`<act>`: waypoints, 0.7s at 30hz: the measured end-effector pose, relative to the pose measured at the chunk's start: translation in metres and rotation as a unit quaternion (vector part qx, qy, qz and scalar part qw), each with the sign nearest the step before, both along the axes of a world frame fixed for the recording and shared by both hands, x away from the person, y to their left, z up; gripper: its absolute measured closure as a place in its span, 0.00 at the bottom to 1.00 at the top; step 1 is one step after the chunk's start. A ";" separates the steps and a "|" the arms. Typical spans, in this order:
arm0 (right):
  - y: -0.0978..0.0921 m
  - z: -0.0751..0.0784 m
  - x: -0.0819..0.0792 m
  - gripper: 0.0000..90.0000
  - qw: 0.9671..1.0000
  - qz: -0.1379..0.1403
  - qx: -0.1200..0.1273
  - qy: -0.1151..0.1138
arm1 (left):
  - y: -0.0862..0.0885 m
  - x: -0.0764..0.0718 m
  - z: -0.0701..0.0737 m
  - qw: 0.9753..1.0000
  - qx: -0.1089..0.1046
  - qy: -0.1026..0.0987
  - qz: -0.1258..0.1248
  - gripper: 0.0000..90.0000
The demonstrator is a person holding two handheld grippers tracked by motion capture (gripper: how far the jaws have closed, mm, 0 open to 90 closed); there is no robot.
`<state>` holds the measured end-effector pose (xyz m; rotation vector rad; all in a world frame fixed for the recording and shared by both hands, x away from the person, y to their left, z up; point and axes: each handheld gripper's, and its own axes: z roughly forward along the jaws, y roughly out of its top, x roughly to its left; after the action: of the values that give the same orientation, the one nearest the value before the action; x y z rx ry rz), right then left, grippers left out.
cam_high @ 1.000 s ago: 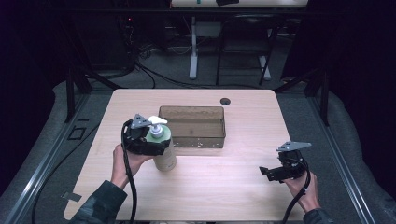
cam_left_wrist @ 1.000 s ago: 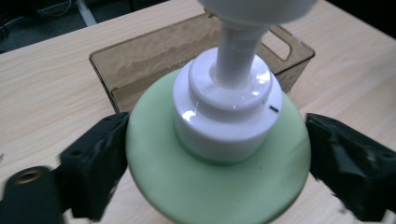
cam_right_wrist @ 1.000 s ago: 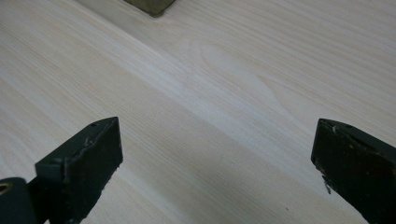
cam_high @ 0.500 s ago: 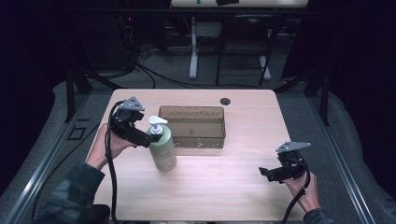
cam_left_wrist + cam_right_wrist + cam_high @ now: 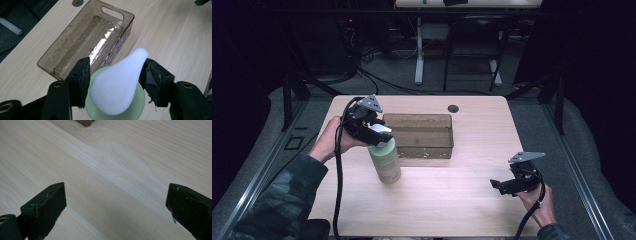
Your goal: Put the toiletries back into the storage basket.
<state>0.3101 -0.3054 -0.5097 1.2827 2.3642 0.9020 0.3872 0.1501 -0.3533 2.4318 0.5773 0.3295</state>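
Note:
A pale green pump bottle (image 5: 385, 162) with a white pump head (image 5: 117, 85) stands upright on the wooden table, just left of a smoky clear plastic bin's front corner. My left gripper (image 5: 379, 129) comes in from the left at the top of the bottle. In the left gripper view its jaws press on either side of the pump head, so the left gripper (image 5: 115, 75) is shut on it. My right gripper (image 5: 494, 184) rests low over the table's front right, open, and the right gripper (image 5: 116, 205) has bare wood between its jaws.
The empty bin (image 5: 427, 150) lies lengthwise at the table's middle back, with handle cut-outs in its ends. A round cable hole (image 5: 453, 108) sits behind it near the far edge. Dark floor, cables and desk legs surround the table.
My left gripper swung out to the bottle's left side, then came back in around the pump head. The bottle stayed in place, and the right gripper has not moved.

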 end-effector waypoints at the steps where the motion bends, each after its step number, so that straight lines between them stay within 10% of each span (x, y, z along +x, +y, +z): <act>1: -0.001 0.000 0.000 0.03 1.000 0.002 -0.002 -0.001 | -0.001 0.001 0.000 1.000 0.003 0.002 -0.005 0.56; 21: -0.003 0.000 0.001 0.03 1.000 -0.003 -0.004 0.006 | -0.005 0.001 0.008 0.998 0.064 0.014 -0.019 0.69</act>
<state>0.3113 -0.3087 -0.5097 1.2949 2.3703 0.8853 0.3885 0.1447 -0.3449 2.5717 0.5369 0.3264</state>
